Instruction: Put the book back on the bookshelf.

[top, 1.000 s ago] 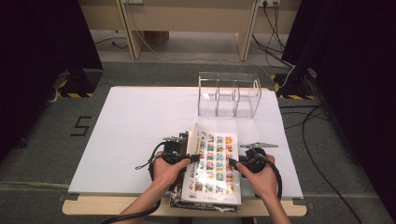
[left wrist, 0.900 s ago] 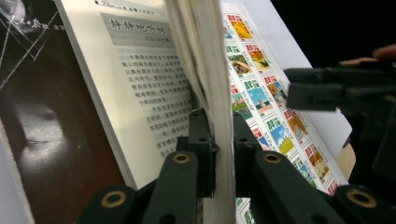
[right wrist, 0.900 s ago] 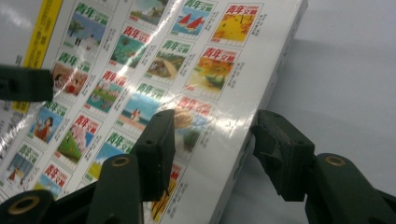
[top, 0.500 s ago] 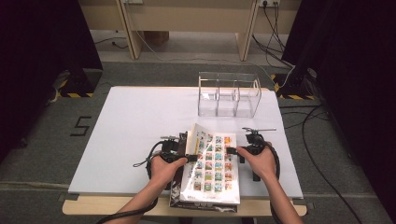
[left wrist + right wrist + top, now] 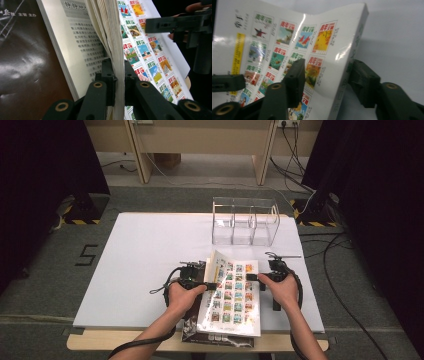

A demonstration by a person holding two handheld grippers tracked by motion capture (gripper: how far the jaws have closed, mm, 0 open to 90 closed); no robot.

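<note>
A thick magazine (image 5: 232,295) lies half open at the table's near edge, its back cover of small colourful pictures (image 5: 294,42) facing up. My left gripper (image 5: 212,285) grips a lifted sheaf of pages (image 5: 110,30); its jaws have just been closing, and the pads (image 5: 107,75) press the sheaf from both sides. At the magazine's right edge my right gripper (image 5: 252,277) is open. In the right gripper view (image 5: 327,75) one jaw hangs over the cover and the other stands off beyond the spine.
A clear plastic organiser (image 5: 245,222) with three compartments stands at the back of the white table (image 5: 150,250). The dark front cover (image 5: 22,62) lies flat to the left of the sheaf. Cables trail from both grippers, and the table's near edge is under the magazine.
The right hand has moved away from the person along the magazine's right edge. The left hand has stayed put on the pages.
</note>
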